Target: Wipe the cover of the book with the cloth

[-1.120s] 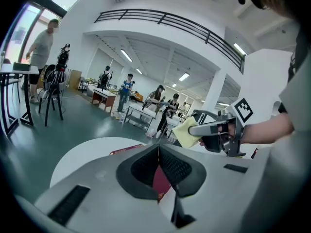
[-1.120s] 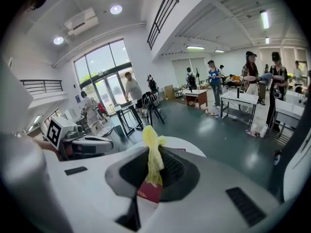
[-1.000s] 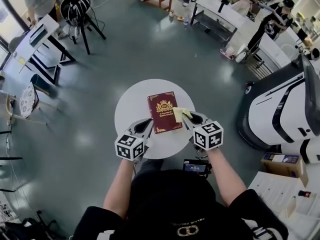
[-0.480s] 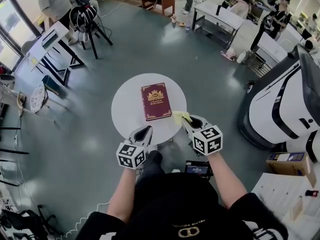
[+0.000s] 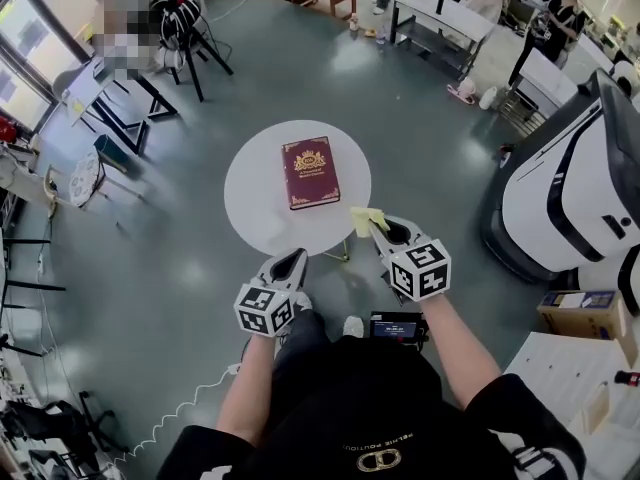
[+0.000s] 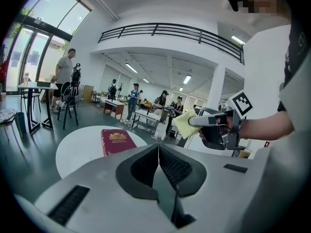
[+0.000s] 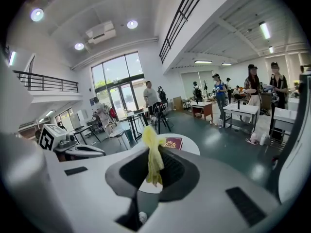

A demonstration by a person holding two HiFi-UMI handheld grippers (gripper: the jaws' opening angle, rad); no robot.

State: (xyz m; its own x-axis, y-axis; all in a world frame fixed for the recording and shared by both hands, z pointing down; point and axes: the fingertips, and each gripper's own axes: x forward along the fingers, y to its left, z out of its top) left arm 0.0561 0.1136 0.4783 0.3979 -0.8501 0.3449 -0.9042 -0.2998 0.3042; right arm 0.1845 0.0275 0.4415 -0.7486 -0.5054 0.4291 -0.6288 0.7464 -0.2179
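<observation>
A dark red book point(image 5: 309, 171) with a gold crest lies closed on the round white table point(image 5: 260, 203); it also shows as the book point(image 6: 116, 141) in the left gripper view and the book point(image 7: 171, 143) in the right one. My right gripper point(image 5: 372, 225) is shut on a yellow cloth point(image 5: 365, 218), held at the table's near right rim, short of the book. The cloth point(image 7: 153, 154) hangs from the closed jaws. My left gripper point(image 5: 297, 258) is shut and empty, just off the table's near edge.
A large white machine point(image 5: 575, 183) stands to the right. Dark-legged desks point(image 5: 120, 83) and a tripod point(image 5: 185, 28) are at the far left, more tables point(image 5: 440, 23) and people at the back. Grey floor surrounds the table.
Both grippers have drawn back from over the table toward me. The right one, still holding the cloth, has left the book's right edge for the table's near rim.
</observation>
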